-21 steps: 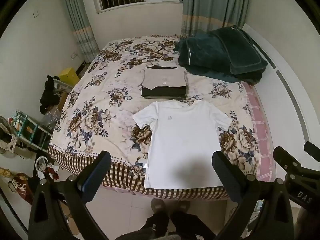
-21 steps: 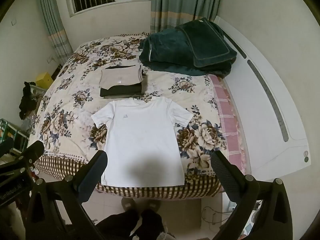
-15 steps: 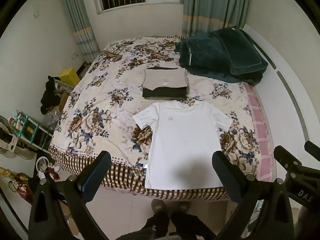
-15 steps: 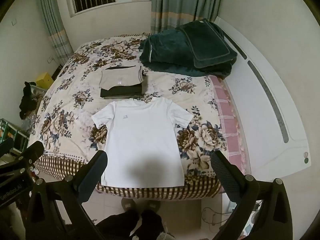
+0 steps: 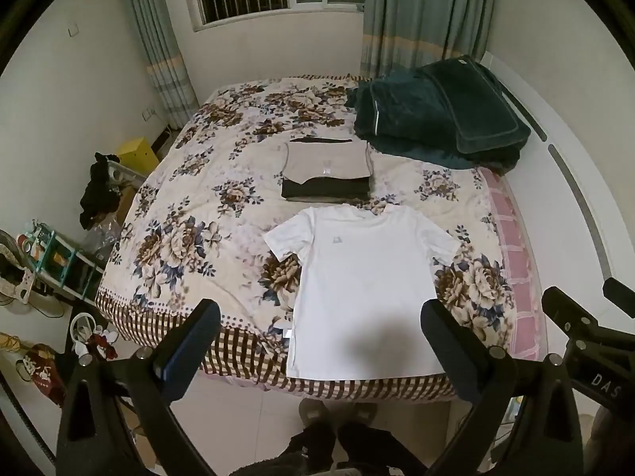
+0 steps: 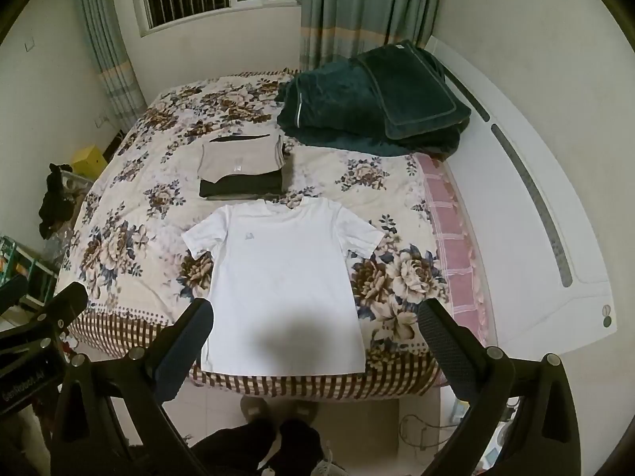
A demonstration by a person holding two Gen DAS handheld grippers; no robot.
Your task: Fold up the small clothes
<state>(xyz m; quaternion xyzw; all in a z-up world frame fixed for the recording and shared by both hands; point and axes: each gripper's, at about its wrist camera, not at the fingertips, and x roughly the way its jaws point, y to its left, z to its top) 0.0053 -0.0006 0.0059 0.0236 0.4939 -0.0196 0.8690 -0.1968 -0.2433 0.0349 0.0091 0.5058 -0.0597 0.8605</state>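
A white T-shirt (image 5: 363, 273) (image 6: 281, 269) lies flat and face up on the flowered bedspread (image 5: 190, 238) (image 6: 131, 238), its hem at the near edge of the bed. Behind its collar sits a stack of folded clothes (image 5: 327, 174) (image 6: 242, 166), beige on top of dark. My left gripper (image 5: 321, 337) hangs open high above the near bed edge, nothing between its fingers. My right gripper (image 6: 315, 333) is open too, above the shirt's hem, and holds nothing. Each gripper shows at the edge of the other's view.
A heap of dark green blankets (image 5: 436, 119) (image 6: 377, 107) fills the far right of the bed. A white headboard (image 6: 535, 218) runs along the right. Shelves, shoes and clutter (image 5: 51, 261) stand on the floor to the left. The person's feet (image 5: 337, 412) are at the bed's foot.
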